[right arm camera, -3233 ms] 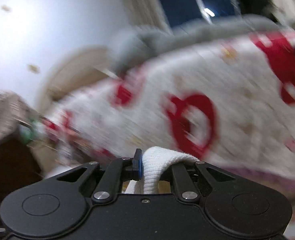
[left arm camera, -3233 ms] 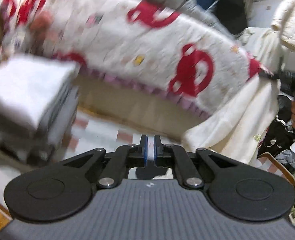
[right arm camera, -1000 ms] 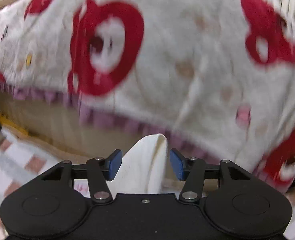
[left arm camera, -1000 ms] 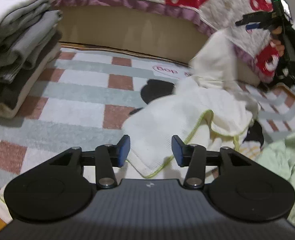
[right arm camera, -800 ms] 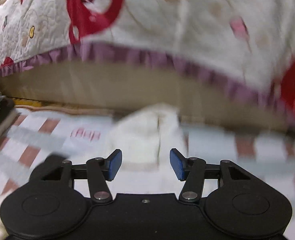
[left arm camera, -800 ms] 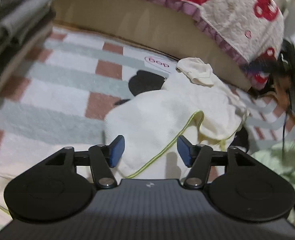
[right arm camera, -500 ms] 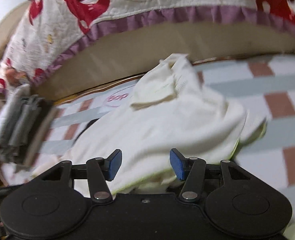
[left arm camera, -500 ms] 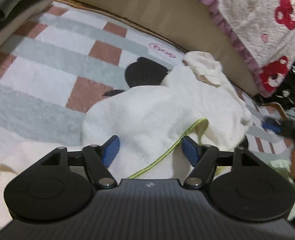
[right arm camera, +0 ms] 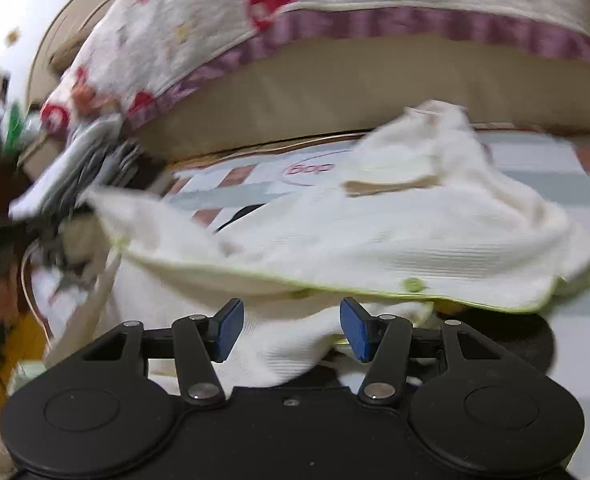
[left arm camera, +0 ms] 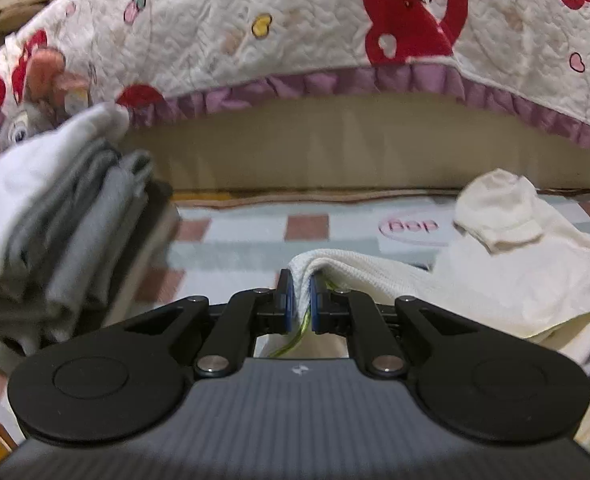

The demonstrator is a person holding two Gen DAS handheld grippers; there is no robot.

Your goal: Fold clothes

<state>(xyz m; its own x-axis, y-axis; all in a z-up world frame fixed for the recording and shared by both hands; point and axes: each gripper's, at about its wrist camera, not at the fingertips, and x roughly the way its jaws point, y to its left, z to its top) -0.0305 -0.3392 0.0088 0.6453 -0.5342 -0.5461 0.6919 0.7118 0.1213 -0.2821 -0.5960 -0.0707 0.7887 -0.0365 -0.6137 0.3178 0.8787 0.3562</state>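
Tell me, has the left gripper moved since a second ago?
Yes. The left gripper has closed on the cream garment and swung left: the folded stack beside the bed now looms closer.

A bed [left arm camera: 375, 152] with a tan side fills the back, draped in a white quilt [left arm camera: 295, 28] with red prints and a purple frill. The floor wears a checked rug [left arm camera: 247, 240] of white, grey-green and brick squares. A pale wall [right arm camera: 35, 4] shows top left.
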